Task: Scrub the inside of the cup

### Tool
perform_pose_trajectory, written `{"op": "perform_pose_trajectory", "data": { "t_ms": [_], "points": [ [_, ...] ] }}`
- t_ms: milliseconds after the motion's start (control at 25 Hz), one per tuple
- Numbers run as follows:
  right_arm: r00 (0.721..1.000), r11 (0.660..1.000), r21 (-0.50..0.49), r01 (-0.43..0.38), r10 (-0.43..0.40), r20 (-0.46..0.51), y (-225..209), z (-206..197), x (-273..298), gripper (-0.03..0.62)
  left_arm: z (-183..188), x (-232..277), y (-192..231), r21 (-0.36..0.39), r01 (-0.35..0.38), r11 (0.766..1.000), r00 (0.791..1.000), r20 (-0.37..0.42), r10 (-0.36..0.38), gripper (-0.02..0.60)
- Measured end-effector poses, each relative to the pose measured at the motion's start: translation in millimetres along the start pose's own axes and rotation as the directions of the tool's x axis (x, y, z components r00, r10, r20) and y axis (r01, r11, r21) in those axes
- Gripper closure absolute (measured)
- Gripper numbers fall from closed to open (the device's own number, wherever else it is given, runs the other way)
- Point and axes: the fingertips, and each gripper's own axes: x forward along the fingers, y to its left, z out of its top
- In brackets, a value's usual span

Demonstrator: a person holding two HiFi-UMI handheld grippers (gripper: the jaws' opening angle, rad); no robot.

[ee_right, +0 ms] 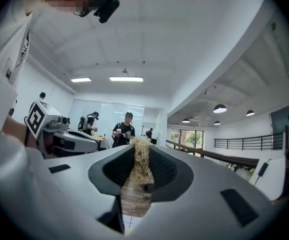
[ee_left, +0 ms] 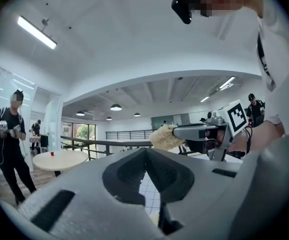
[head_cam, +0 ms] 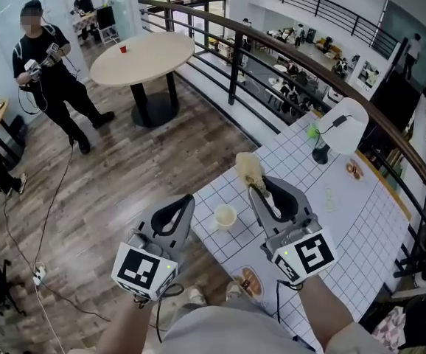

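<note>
Both grippers up and level, cup alone on the tabletop.
The left gripper (head_cam: pixel 186 200) is empty, its fingers pressed together with nothing between them. The right gripper (head_cam: pixel 254 188) is busier: its fingers are clamped on a straw-coloured fibrous scrubber (head_cam: pixel 248 169), and the tuft sticks out past the tips. And the cup (head_cam: pixel 225 216)? It stands upright, mouth open, on the white grid-patterned tabletop (head_cam: pixel 360 227) near its corner. In the head view it shows between the two grippers, and neither one touches it. Further along the tabletop stands a white desk lamp (head_cam: pixel 343 124). Out on the wooden floor, well apart from all this, a person in black (head_cam: pixel 47 72) stands near a round table (head_cam: pixel 143 54).
</note>
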Motion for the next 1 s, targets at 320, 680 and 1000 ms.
{"op": "perform_pose_trajectory", "data": {
  "t_ms": [320,680,1000],
  "points": [
    [0.989,0.995,-0.102,-0.004,0.019,0.15,28.2,75.1,-18.8,0.501,42.7,-27.7,-7.8,0.043,-0.007,0.999,1.0,0.022,0.006,0.568],
    [0.986,0.987,-0.159,0.008,0.018,0.167,54.5,74.1,-38.7,0.5,40.7,-43.0,-15.8,0.072,-0.019,0.997,0.997,0.071,0.014,0.568],
    [0.997,0.985,-0.172,0.028,-0.017,0.07,53.6,36.3,-55.4,0.5,18.6,-46.3,-28.9,0.076,0.023,0.997,0.999,0.04,-0.026,0.568]
  ]
}}
